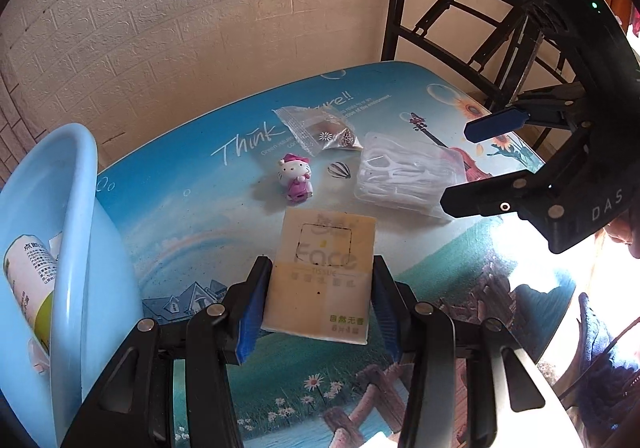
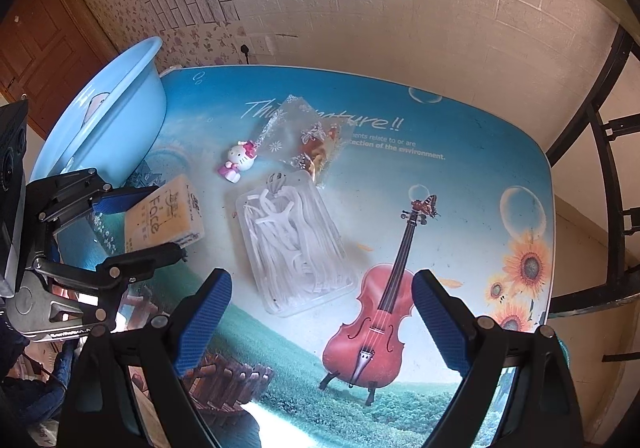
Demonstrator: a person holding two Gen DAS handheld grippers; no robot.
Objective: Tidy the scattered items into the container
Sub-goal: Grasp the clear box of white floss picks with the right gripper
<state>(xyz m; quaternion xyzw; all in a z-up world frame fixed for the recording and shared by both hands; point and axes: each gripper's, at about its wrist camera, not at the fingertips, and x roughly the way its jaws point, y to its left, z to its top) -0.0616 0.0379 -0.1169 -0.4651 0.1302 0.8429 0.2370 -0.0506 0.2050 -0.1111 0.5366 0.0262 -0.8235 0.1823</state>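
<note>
My left gripper [image 1: 320, 306] is shut on a beige "Face" tissue pack [image 1: 324, 248], its blue pads pressing both long sides. From the right wrist view the tissue pack [image 2: 160, 215] sits tilted in the left gripper [image 2: 170, 219], close to the light blue basin [image 2: 120, 127]. My right gripper [image 2: 322, 284] stands open just above the near end of a clear box of white floss picks [image 2: 292, 244], holding nothing. A Hello Kitty figure [image 1: 295, 177] and a clear snack wrapper [image 1: 316, 127] lie on the table behind the pack. The right gripper [image 1: 460, 167] hangs beside the floss box [image 1: 408, 175].
The basin [image 1: 76, 248] stands on the table's left end and holds a white and green bottle [image 1: 32, 276]. The picture-printed table [image 2: 480, 167] ends at a brick-pattern wall. A black-framed shelf [image 1: 440, 27] stands to the right. A wooden door [image 2: 36, 47] is at far left.
</note>
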